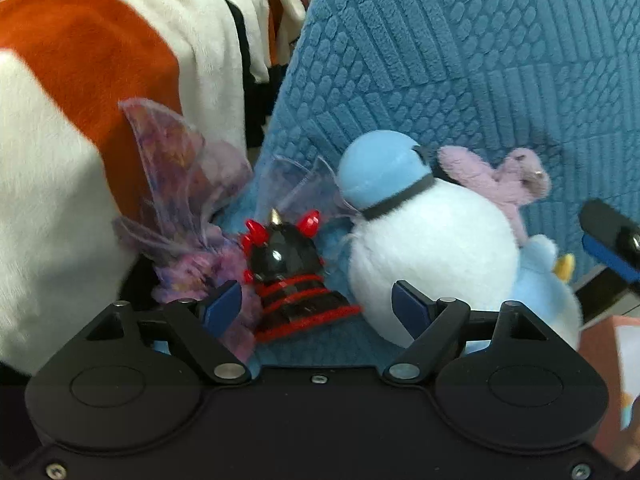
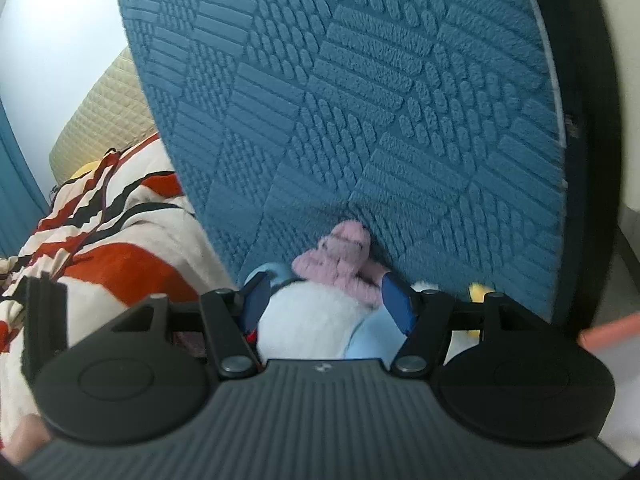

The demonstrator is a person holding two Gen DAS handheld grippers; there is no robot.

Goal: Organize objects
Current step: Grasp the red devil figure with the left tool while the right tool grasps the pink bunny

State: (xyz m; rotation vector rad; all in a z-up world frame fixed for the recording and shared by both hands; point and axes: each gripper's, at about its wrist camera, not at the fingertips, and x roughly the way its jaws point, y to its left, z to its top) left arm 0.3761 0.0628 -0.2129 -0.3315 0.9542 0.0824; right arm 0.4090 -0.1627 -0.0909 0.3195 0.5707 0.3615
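Note:
A small black toy (image 1: 292,276) with red spikes and red bands lies on the blue seat between the pads of my left gripper (image 1: 316,304), which is open and clear of it. Left of it lies a purple plush with gauzy wings (image 1: 180,184). To its right sits a white plush with a blue head (image 1: 424,240), a pink plush (image 1: 500,184) behind it and a pale blue plush with a yellow beak (image 1: 548,280) beside it. My right gripper (image 2: 326,308) is open, framing the white plush (image 2: 312,316) and pink plush (image 2: 340,264). One of its fingers (image 1: 608,236) shows at the right edge.
A blue textured cushion (image 2: 360,100) stands upright behind the toys. An orange, white and black blanket (image 1: 80,100) is heaped on the left. A reddish box (image 1: 608,380) sits at the lower right, and a cream quilted cushion (image 2: 104,120) at the far left.

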